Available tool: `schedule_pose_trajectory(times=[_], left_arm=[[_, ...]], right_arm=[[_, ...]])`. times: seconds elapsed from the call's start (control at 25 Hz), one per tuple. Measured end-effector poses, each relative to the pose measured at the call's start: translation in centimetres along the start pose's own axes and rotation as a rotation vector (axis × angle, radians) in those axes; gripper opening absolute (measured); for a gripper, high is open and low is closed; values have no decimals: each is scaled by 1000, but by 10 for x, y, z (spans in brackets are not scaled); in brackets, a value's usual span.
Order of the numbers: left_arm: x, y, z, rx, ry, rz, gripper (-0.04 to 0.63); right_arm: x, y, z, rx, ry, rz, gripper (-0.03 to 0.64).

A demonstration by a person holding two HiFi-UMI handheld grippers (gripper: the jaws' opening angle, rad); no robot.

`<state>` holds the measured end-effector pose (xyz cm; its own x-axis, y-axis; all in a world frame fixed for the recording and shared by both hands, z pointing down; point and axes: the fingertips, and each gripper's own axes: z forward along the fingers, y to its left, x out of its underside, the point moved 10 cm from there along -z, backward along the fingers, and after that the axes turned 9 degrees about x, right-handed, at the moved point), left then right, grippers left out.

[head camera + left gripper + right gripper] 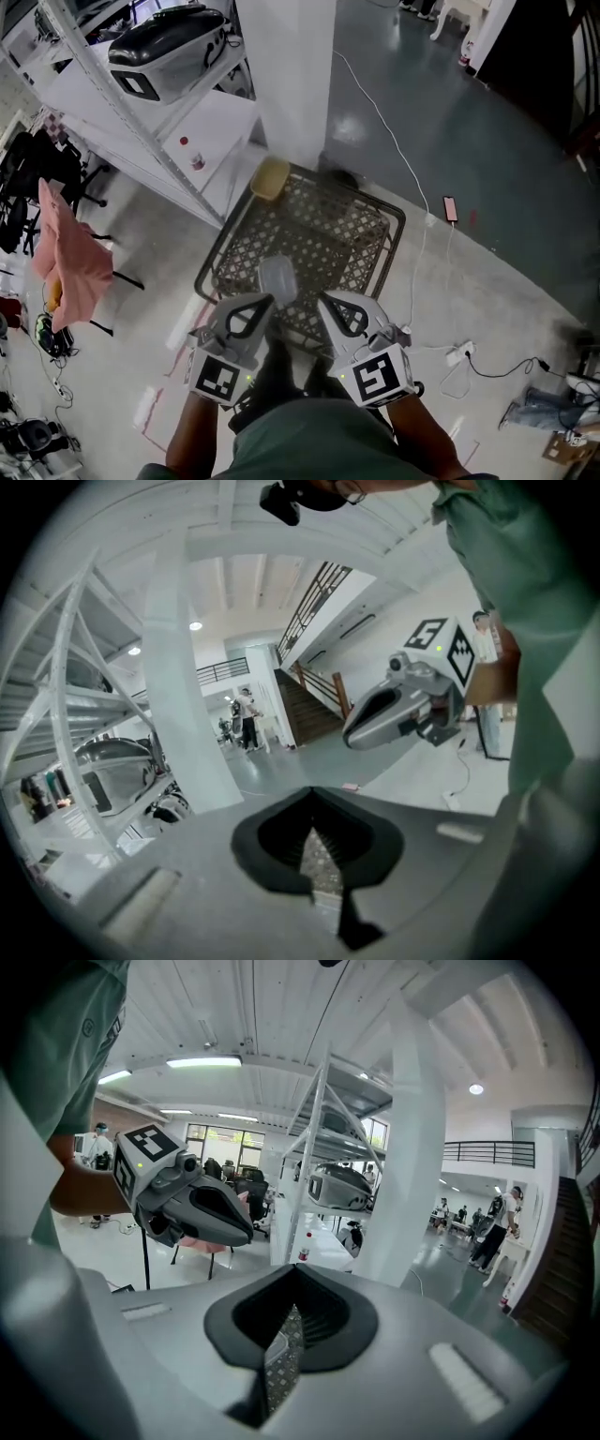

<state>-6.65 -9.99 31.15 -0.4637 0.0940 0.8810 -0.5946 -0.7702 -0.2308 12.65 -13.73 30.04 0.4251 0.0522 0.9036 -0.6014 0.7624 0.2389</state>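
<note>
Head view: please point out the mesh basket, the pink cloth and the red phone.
mesh basket (328, 234), head view, bare mesh bottom.
pink cloth (66, 258), head view, its middle.
red phone (450, 208), head view, its middle.

Pictured: a person in a green short-sleeved shirt (300, 450) with a silver-grey left gripper (261, 302) and right gripper (326, 304), each with tapering, black-lined jaws and a white cube (223, 377) printed with black square markers.

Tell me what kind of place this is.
Probably a large open workshop or lab hall: white metal shelving holding equipment cases, a bare polished floor with loose cables running across it, and a staircase with a railed upper gallery in the background.
</note>
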Motion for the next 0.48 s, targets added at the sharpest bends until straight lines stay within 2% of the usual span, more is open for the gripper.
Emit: schedule_pose_trajectory(times=[0.28, 0.48], left_arm=[[27, 42, 24, 44, -4, -36, 3], [61, 65, 41, 70, 17, -76, 3]], right_arm=[[9, -8, 38, 34, 72, 26, 6], [22, -8, 71, 34, 114, 56, 6]])
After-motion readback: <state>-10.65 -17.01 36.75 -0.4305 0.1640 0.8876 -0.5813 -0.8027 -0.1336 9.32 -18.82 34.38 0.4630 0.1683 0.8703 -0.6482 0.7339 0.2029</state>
